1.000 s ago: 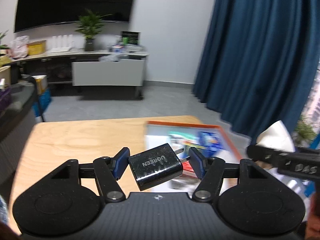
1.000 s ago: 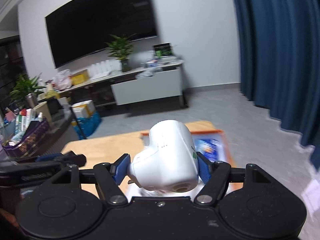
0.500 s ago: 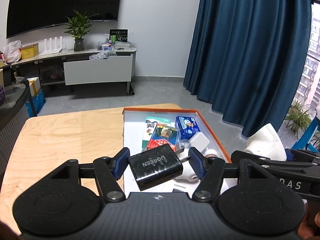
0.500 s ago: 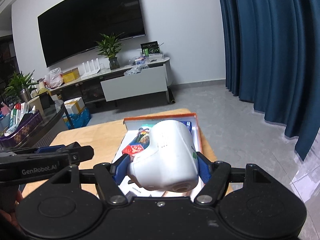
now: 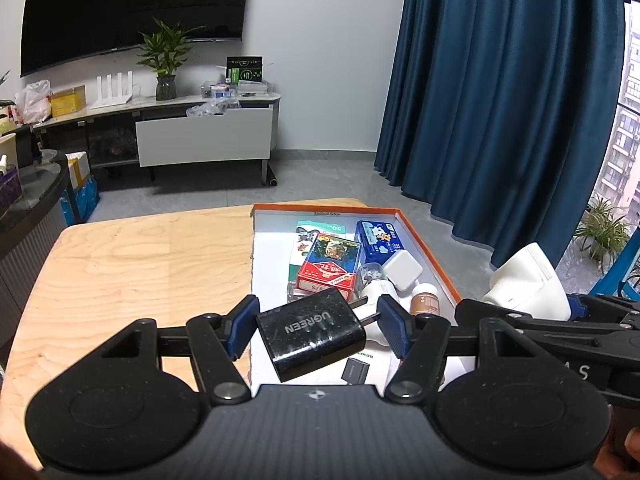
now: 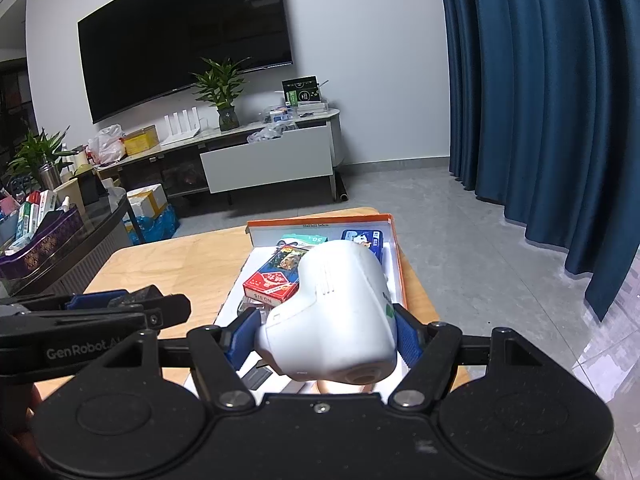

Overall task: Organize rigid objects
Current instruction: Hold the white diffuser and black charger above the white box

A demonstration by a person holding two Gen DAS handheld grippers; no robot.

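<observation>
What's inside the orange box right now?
The orange box holds a red card pack, blue pack, white adapter, brown-capped bottle and leaflets. Its near end is hidden behind the black charger.

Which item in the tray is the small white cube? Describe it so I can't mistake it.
Find the orange-rimmed tray on the wooden table. Near its right wall, just below the blue box, lies the white cube: plain, rounded, unprinted.
</observation>
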